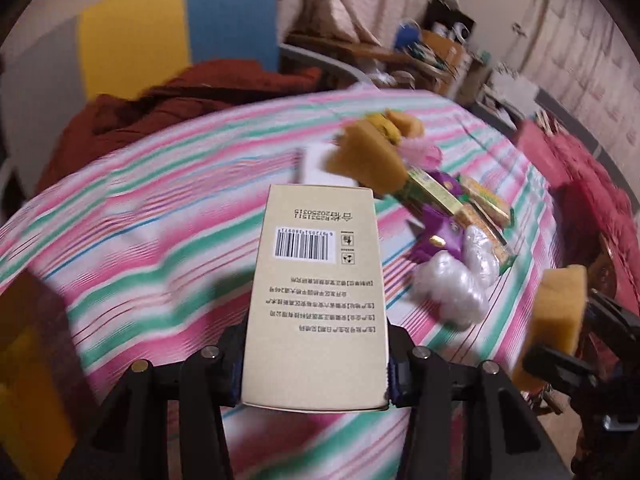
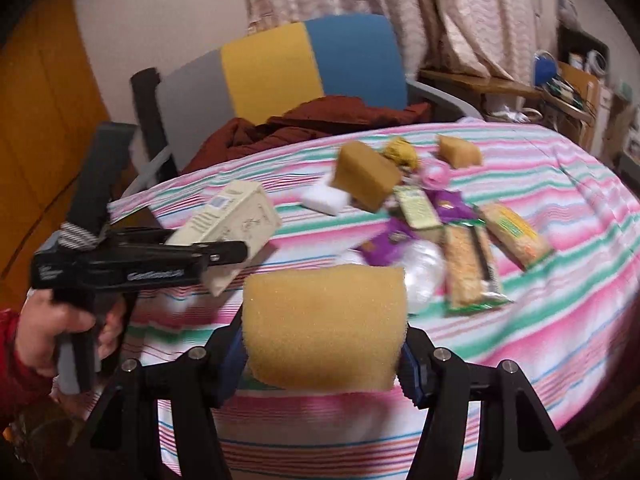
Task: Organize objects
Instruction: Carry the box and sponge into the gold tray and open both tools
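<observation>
Clamped between the pads of the left gripper point(image 1: 316, 380) is a beige carton point(image 1: 316, 280), held by its near end so that the barcode face is turned up and the long body is carried out over the striped tablecloth point(image 1: 160, 240); in the right wrist view the same carton is seen tilted above the cloth, off the surface, with a hand point(image 2: 60, 328) in a red sleeve wrapped around the tool's handle. A grip at one end is judged to leave the far end free to be set down first. The right gripper point(image 2: 324, 360) is closed on a yellow sponge point(image 2: 324, 324), which is squeezed across its width and lifted clear of the table. With both tools loaded, the sorting is judged to be in mid-carry, each item awaiting a place.

Just beyond the carton, a heap of clear crinkled plastic point(image 1: 456, 276) is seen beside purple packets point(image 1: 440, 236) and long snack bars point(image 2: 468, 268), laid roughly side by side. Farther on, a wedge-shaped sponge point(image 2: 366, 176) is propped on a white block point(image 2: 326, 198), with a second sponge point(image 2: 460, 151) and a yellow scrubber point(image 2: 400, 152) behind, so like items may already be grouped there. A red garment point(image 2: 320, 120) is draped past the table edge against a chair point(image 2: 312, 68) with grey, yellow and blue panels.
</observation>
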Demonstrator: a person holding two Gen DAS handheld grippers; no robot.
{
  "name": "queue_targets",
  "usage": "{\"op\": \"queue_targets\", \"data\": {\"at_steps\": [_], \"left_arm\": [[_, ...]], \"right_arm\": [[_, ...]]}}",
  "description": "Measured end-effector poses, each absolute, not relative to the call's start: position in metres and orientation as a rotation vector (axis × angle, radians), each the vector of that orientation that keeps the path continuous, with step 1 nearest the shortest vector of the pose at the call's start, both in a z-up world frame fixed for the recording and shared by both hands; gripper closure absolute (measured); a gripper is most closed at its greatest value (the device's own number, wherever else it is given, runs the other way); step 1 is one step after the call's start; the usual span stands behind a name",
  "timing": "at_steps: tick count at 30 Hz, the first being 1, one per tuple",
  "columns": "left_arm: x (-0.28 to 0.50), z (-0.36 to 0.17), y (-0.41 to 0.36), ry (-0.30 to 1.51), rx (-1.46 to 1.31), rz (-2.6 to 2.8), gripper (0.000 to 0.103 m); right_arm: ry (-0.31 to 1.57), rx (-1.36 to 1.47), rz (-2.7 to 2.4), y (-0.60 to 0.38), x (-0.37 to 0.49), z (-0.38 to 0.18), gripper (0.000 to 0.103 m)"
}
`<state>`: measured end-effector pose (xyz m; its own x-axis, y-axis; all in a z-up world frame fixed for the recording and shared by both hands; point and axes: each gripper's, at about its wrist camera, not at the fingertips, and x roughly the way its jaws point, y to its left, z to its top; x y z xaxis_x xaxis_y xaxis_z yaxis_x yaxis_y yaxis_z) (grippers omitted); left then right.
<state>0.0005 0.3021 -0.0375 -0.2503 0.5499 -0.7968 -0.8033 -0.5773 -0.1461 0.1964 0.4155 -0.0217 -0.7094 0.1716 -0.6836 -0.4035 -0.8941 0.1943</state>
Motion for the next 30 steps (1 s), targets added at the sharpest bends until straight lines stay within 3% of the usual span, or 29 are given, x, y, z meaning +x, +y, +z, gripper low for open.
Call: {"op": "queue_targets", "data": {"at_steps": [7,15,22,26,27,29,30], "left_arm": [[-0.009,-0.008,0.203,0.220,-1.060,2.139,0.053],[-0.029,-0.021,0.107,0.087,-1.159,2.324,0.053],[-0.065,-0.041,0.048,0.063,-1.268,2.438,0.053],[-0.086,-0.051,0.030,0.083,-1.333,2.482,0.053],[-0.091,-0.053,0.026,0.081,-1.347,2.486,0.053],[-0.102,-0.060,0.019,0.050,-1.387,2.482,0.052],[-0.106,-0.062,0.015,0.027,-1.405,2.475,0.052]], "right_arm": [[0.440,-1.000,2.778,0.358,0.155,-0.005,0.040],[0.445,-1.042,3.002,0.279,0.095,0.003,0.039],[0.374,-1.312,3.050,0.219,0.011,-0.011,0.038],[0.439,-1.535,2.949,0.209,-0.045,-0.033,0.037],[0.442,-1.556,2.935,0.207,-0.052,-0.037,0.034],[0.405,-1.564,2.924,0.199,-0.072,-0.043,0.000],[0.384,-1.551,2.940,0.197,-0.078,-0.043,0.000]]}}
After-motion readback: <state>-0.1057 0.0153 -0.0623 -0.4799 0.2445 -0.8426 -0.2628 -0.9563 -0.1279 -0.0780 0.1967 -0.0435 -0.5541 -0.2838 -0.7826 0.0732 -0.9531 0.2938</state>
